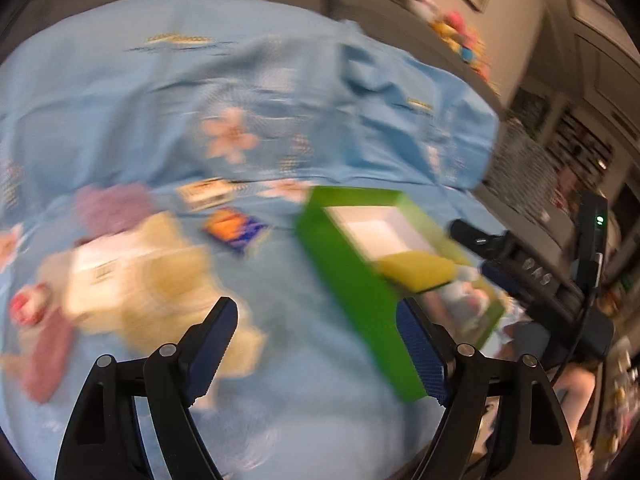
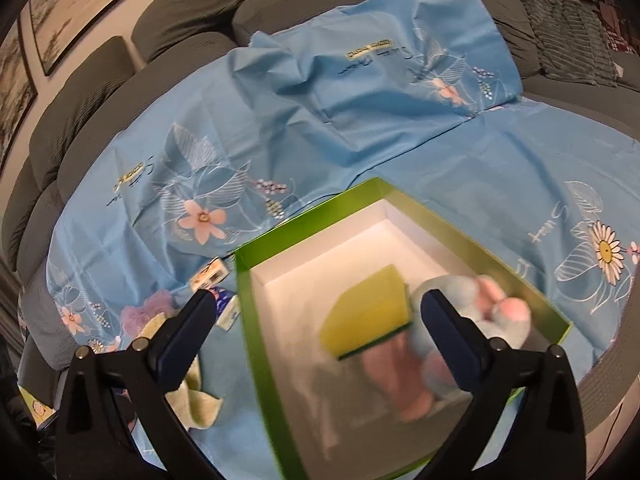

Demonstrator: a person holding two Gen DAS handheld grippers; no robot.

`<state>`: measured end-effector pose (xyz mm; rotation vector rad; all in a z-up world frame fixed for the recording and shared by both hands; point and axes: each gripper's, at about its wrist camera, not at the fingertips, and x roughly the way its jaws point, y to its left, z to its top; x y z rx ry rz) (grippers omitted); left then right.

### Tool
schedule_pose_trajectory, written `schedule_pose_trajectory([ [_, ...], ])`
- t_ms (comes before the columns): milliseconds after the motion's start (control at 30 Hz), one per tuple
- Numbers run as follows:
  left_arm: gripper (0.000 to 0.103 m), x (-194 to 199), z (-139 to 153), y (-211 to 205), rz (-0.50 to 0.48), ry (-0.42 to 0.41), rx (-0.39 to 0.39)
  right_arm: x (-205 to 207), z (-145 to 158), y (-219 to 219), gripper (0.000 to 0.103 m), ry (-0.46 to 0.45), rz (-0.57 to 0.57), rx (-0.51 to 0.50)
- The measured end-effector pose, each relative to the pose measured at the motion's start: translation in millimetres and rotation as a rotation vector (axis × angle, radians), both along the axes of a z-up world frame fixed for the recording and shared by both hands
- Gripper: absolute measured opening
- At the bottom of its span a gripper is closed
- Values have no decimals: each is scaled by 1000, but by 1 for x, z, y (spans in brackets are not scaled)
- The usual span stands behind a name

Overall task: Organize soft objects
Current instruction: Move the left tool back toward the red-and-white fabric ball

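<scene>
Left wrist view, blurred: the left gripper (image 1: 316, 344) hangs with jaws wide apart and empty above the blue sheet (image 1: 160, 100), between a cream plush toy (image 1: 132, 280) and the green box (image 1: 352, 280).

Right wrist view: the right gripper (image 2: 316, 316) hovers with jaws spread and empty over the green box (image 2: 256, 320), where a yellow sponge (image 2: 368, 312) lies just beside a blue-and-pink plush (image 2: 480, 312).

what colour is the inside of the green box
White inside the green box, clearest in the right wrist view.

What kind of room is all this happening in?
Probably a home living room: a grey sofa draped with a blue floral sheet, framed pictures on the wall, and a striped cushion.
</scene>
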<state>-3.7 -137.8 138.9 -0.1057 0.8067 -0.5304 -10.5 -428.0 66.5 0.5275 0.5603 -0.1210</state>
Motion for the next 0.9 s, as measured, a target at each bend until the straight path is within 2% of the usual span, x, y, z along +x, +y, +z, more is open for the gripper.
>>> schedule_pose_trajectory([
  [267,82,-18,-30,132,318,14,46,-2,10,48,102,-50,76,-95],
  [333,82,-20,-41,162,378,51,19,-2,11,61,102,-63,104,-113],
  [467,82,-27,-68,219,525,118,-106,2,13,90,102,-78,192,-182],
  [533,82,-29,-81,240,558,161,-183,2,13,106,102,-77,228,-204],
  [600,82,-30,-89,252,583,194,-217,2,12,120,102,-79,275,-191],
  [633,82,-30,-91,256,604,206,-211,3,11,129,102,-78,311,-178],
  [767,82,-34,-95,266,673,200,-97,6,6,178,102,-36,466,-127],
  [900,82,-35,-105,281,745,248,-82,8,5,238,102,-4,638,-92],
])
